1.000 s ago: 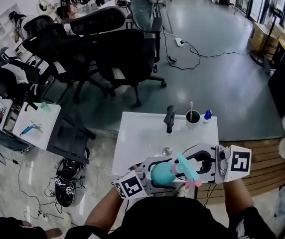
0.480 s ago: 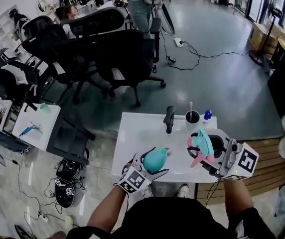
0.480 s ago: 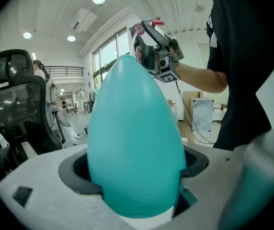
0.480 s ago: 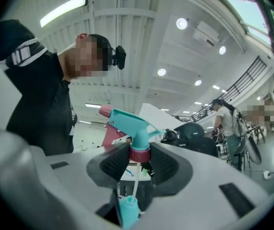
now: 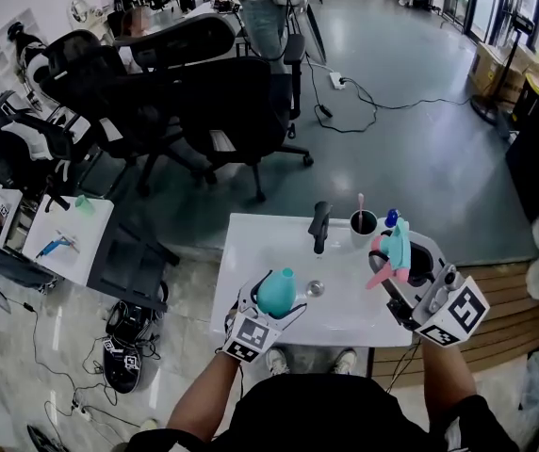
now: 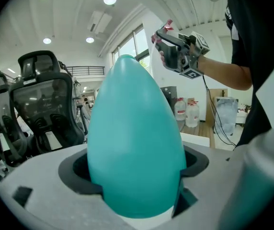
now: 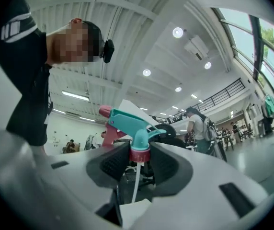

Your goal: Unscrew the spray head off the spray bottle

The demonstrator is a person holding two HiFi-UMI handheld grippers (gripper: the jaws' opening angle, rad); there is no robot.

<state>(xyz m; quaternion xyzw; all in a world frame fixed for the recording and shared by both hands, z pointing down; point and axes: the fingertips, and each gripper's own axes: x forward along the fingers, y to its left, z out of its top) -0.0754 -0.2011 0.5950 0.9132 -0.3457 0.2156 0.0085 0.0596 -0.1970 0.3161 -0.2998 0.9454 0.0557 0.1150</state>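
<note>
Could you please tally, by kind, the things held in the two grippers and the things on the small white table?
Teal bottle: 1
Spray head: 1
Black cup: 1
Pink stick in the cup: 1
Black upright object: 1
Small blue object: 1
Small round metal piece: 1
Total: 7

A small white rectangular table (image 5: 255, 252) carries a black upright object (image 5: 320, 224), a black cup (image 5: 365, 222) and a small blue item (image 5: 392, 217) along its far edge. A small silvery round piece (image 5: 316, 289) lies near the middle.
</note>
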